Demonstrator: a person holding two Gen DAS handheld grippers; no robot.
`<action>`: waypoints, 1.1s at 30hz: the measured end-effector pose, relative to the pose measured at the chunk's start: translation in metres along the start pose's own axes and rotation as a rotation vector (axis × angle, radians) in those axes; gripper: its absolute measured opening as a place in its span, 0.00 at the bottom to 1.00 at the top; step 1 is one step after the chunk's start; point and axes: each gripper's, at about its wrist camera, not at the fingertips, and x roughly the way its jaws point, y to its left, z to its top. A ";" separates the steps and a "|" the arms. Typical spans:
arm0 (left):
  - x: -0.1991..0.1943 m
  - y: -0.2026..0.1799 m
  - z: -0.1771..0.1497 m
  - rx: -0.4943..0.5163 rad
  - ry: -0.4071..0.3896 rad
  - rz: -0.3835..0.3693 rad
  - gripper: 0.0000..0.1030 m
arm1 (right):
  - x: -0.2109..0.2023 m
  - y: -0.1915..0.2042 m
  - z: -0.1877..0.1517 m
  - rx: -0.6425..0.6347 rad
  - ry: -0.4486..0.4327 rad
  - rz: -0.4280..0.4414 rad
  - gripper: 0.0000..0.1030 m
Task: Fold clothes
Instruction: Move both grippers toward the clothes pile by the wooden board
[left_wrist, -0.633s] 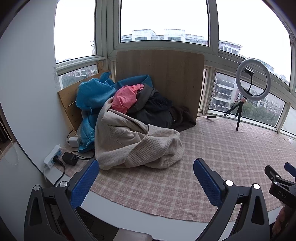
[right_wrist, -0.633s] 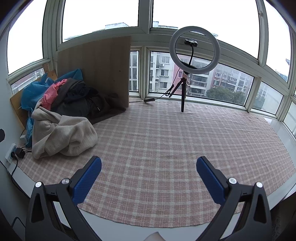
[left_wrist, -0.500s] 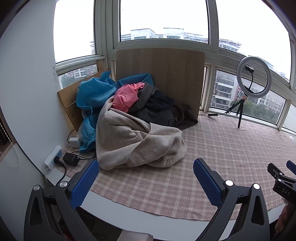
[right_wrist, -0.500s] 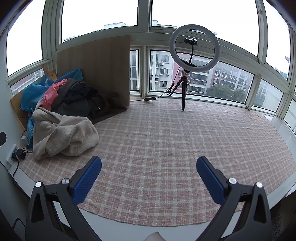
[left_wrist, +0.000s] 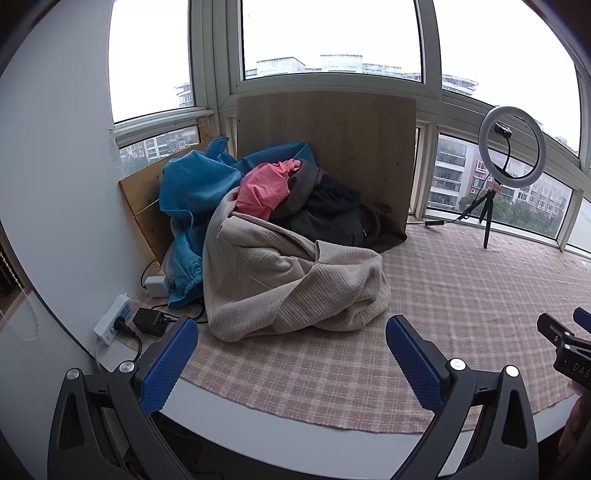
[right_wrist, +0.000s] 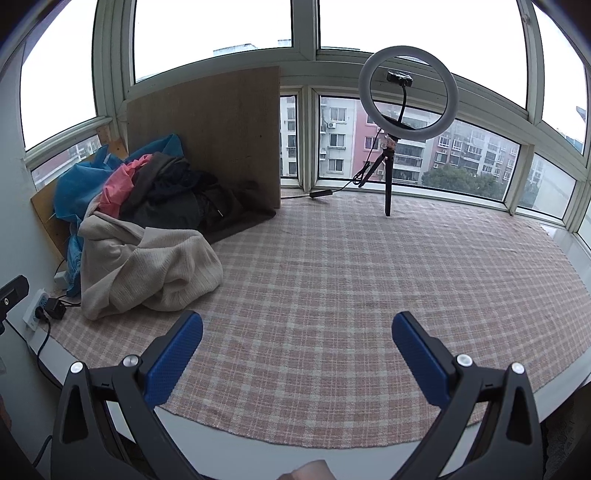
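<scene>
A heap of clothes lies at the left end of the checked cloth (left_wrist: 461, 295): a beige knit sweater (left_wrist: 295, 284) in front, with a blue garment (left_wrist: 195, 188), a pink one (left_wrist: 262, 192) and dark ones (left_wrist: 325, 214) behind. The heap also shows in the right wrist view, sweater (right_wrist: 147, 266) foremost. My left gripper (left_wrist: 291, 328) is open and empty, just short of the sweater. My right gripper (right_wrist: 297, 325) is open and empty above the bare cloth (right_wrist: 351, 277), to the right of the heap.
A wooden board (left_wrist: 325, 147) leans on the window behind the heap. A ring light on a tripod (right_wrist: 406, 99) stands at the back. A power strip and adapter (left_wrist: 122, 321) with cables lie at the left edge by the wall. The platform's front edge is near the grippers.
Both grippers have moved forward toward the heap and the cloth; the clothes look larger in the left wrist view. Both stay open and empty. The clothes have not moved.
</scene>
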 end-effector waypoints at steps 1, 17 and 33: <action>0.001 0.004 0.000 -0.002 0.001 0.002 0.99 | 0.001 0.004 0.000 -0.006 0.000 0.001 1.00; 0.011 0.094 -0.004 -0.118 0.032 0.077 0.96 | 0.021 0.093 0.011 -0.079 0.019 0.117 1.00; 0.027 0.128 0.010 -0.161 0.044 0.183 0.96 | 0.036 0.166 0.031 -0.248 -0.019 0.232 1.00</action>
